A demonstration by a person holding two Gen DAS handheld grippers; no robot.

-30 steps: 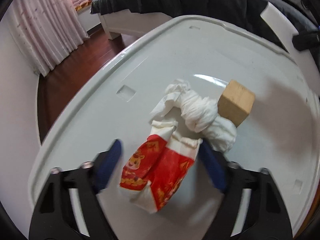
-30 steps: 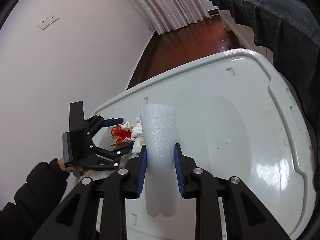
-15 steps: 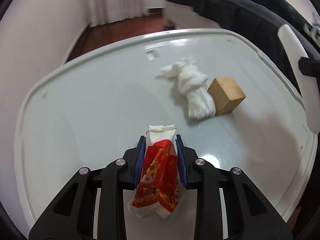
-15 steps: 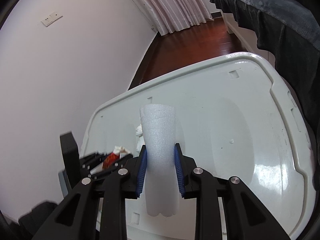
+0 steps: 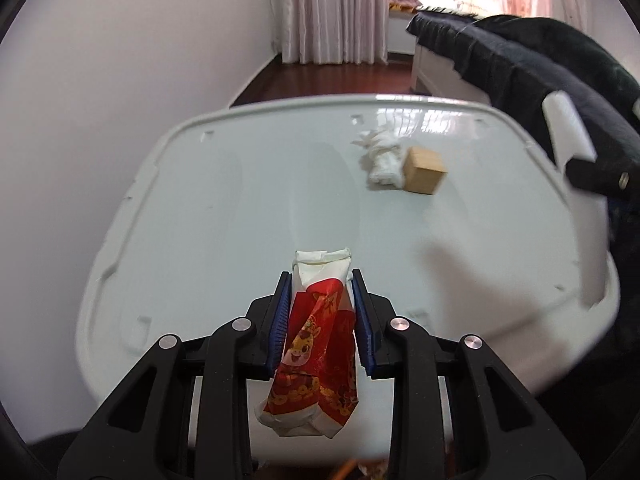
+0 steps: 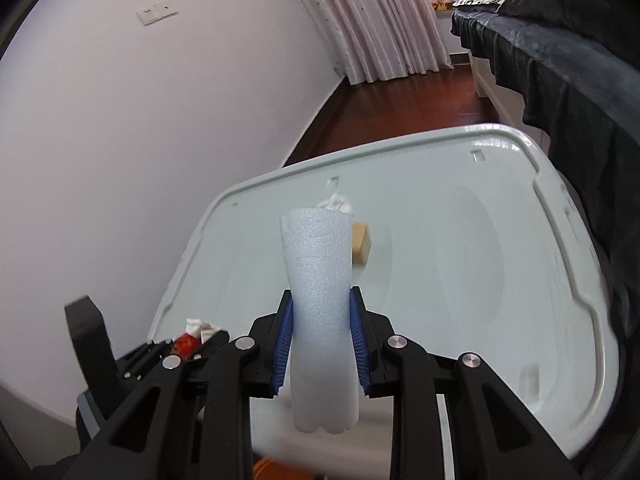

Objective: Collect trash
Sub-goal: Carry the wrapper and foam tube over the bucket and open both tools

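My left gripper (image 5: 320, 284) is shut on a red and white printed wrapper (image 5: 316, 344), held above the near edge of the white plastic lid (image 5: 200, 220). My right gripper (image 6: 320, 304) is shut on a white foam roll (image 6: 318, 280) that stands up between its blue pads. The same foam roll (image 5: 566, 128) shows at the right edge of the left wrist view. A crumpled white tissue (image 5: 380, 156) lies on the far part of the lid, touching a wooden block (image 5: 424, 170). The left gripper with the wrapper (image 6: 188, 338) appears low left in the right wrist view.
A white wall (image 5: 120, 60) runs along the left. A bed with a dark cover (image 5: 520, 64) stands to the right of the lid. Beyond lie the dark wooden floor (image 6: 400, 112) and pink curtains (image 6: 384, 20). An orange thing (image 5: 348, 470), mostly hidden, shows below the lid's near edge.
The left gripper closed on the red wrapper, lifted it off the lid and pulled back toward the near edge while rolling. The right gripper with the foam roll drew back too.
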